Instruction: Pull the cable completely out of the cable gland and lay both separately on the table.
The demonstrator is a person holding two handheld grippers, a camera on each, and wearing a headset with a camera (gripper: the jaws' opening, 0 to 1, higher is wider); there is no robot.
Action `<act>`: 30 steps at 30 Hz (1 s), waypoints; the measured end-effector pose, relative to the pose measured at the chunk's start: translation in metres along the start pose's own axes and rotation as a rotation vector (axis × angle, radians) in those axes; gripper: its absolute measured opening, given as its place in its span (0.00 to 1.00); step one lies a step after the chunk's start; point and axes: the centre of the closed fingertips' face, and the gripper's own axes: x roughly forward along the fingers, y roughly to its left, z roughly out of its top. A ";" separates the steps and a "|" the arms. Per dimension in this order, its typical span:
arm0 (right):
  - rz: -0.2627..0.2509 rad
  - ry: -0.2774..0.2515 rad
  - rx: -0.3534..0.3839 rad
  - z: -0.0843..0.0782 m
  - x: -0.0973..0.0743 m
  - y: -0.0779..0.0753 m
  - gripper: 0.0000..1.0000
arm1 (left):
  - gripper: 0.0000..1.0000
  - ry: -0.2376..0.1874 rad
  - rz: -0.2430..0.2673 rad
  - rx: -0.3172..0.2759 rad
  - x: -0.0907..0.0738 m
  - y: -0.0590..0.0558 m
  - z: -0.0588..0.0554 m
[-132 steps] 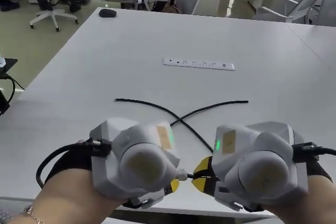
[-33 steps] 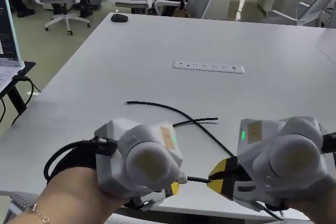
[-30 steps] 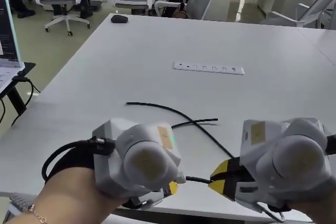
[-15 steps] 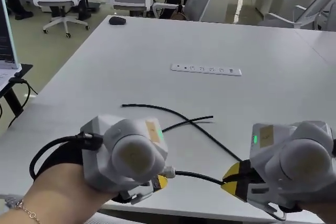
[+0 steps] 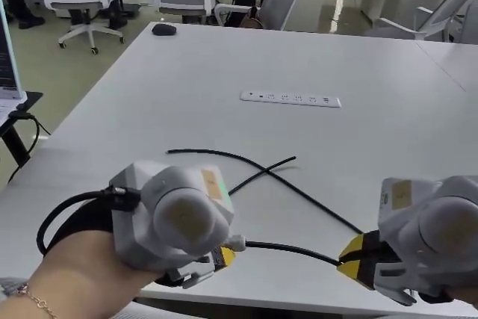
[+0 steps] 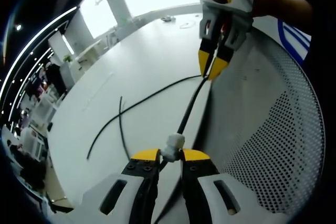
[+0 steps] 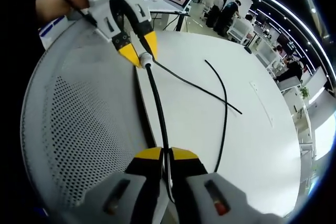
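Over the near edge of the white counter (image 5: 187, 72), the left gripper (image 5: 222, 257) and right gripper (image 5: 351, 256) are held level, tips facing each other. The left jaws are clamped on the small white plastic cable gland (image 6: 173, 144). The right jaws pinch the thin black cable (image 5: 287, 248), which runs left to right out of the gland. Beyond, two black cable lengths (image 5: 261, 172) lie crossed

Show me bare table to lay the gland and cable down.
Bare: table between power strip and crossed cable; beyond the strip toward the mouse; right of the crossing. Crowded: near edge, where left gripper and right gripper hold cable gland and cable.
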 end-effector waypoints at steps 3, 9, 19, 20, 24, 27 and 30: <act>-0.005 -0.001 0.013 -0.003 -0.002 -0.001 0.03 | 0.17 0.006 0.007 -0.019 0.000 0.002 -0.003; -0.034 0.011 0.023 -0.012 -0.007 -0.008 0.03 | 0.17 0.012 0.012 -0.026 -0.003 0.003 -0.007; -0.065 0.061 0.045 -0.036 -0.010 -0.018 0.03 | 0.17 0.024 0.029 -0.048 -0.006 0.007 -0.014; -0.070 0.067 0.049 -0.039 -0.011 -0.019 0.03 | 0.17 0.025 0.030 -0.049 -0.006 0.007 -0.014; -0.085 0.079 0.071 -0.047 -0.012 -0.024 0.04 | 0.17 0.023 0.035 -0.054 -0.007 0.008 -0.014; -0.095 0.090 0.086 -0.053 -0.013 -0.027 0.04 | 0.17 0.022 0.032 -0.053 -0.007 0.007 -0.013; -0.108 0.093 0.113 -0.059 -0.014 -0.031 0.04 | 0.17 0.021 0.032 -0.054 -0.006 0.007 -0.012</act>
